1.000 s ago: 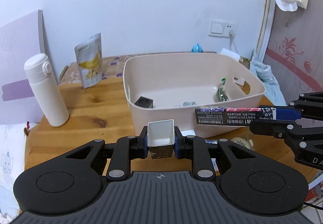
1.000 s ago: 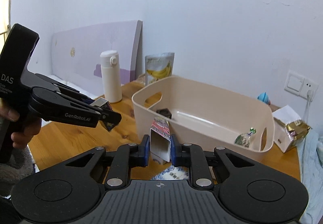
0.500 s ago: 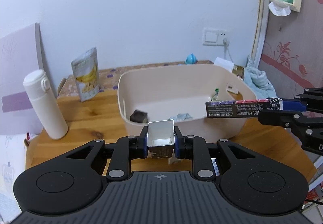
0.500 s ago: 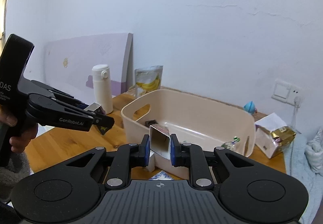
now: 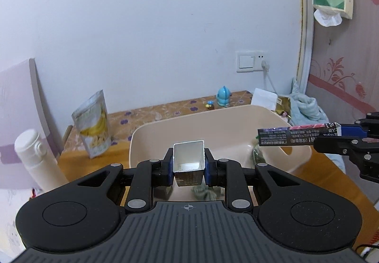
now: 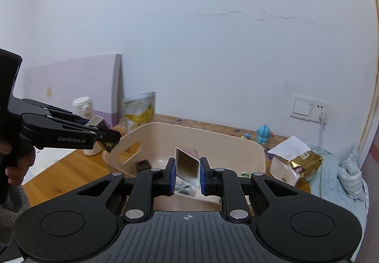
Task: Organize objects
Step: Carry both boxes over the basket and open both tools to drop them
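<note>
Left tongs (image 5: 188, 166): you clamped them shut on a small open carton (image 5: 188, 161), mouth facing the camera, above the beige bin (image 5: 151, 139).
Right tongs (image 6: 187, 171): you gripped a long printed box (image 6: 187, 165), pointing forward over the bin.

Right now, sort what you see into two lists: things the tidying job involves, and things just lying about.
Job:
left gripper, gripping a small open carton
right gripper, gripping a long carton
beige bin

Lying about:
white bottle
banana pouch
blue toy
gold packet
</note>
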{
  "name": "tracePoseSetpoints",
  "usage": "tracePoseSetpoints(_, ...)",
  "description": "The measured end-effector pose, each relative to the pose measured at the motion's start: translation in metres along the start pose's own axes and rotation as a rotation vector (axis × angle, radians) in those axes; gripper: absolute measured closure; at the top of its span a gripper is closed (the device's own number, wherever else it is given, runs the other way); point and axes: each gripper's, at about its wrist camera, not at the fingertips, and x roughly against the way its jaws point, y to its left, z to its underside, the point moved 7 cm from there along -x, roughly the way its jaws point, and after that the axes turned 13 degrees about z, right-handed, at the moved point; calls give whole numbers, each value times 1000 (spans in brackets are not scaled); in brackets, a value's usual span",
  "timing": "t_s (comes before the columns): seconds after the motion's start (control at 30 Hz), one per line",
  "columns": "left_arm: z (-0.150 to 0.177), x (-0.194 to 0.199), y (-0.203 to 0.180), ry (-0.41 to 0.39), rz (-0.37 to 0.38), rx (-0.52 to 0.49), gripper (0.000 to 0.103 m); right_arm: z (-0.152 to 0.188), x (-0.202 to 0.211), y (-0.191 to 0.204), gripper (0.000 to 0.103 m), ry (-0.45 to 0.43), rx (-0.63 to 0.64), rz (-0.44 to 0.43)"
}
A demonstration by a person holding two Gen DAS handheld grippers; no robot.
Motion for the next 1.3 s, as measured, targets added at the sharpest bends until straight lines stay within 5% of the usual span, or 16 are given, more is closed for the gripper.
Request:
tracePoseSetpoints(0.5,12,-97,13,128,-22,11,80,16,-86,-16,84,124,15,63)
tracePoseSetpoints(0.87,31,-119,19,202,-19,20,78,39,-118,-7,82,202,44,54)
tracePoseSetpoints(0.97,30,-116,18,196,-27,7,65,40,-119,-8,82,208,52,62)
tracePoseSetpoints(1.03,28,-112,18,180,-33,12,37,40,-117,-8,79,209,51,62)
tracePoseSetpoints(1.1,25,-105,19,143,-41,28,21,38,-113,-10,64,199,47,77)
tracePoseSetpoints(1.3,22,-89,20,105,-43,31,14,27,-92,-11,31,147,12,71)
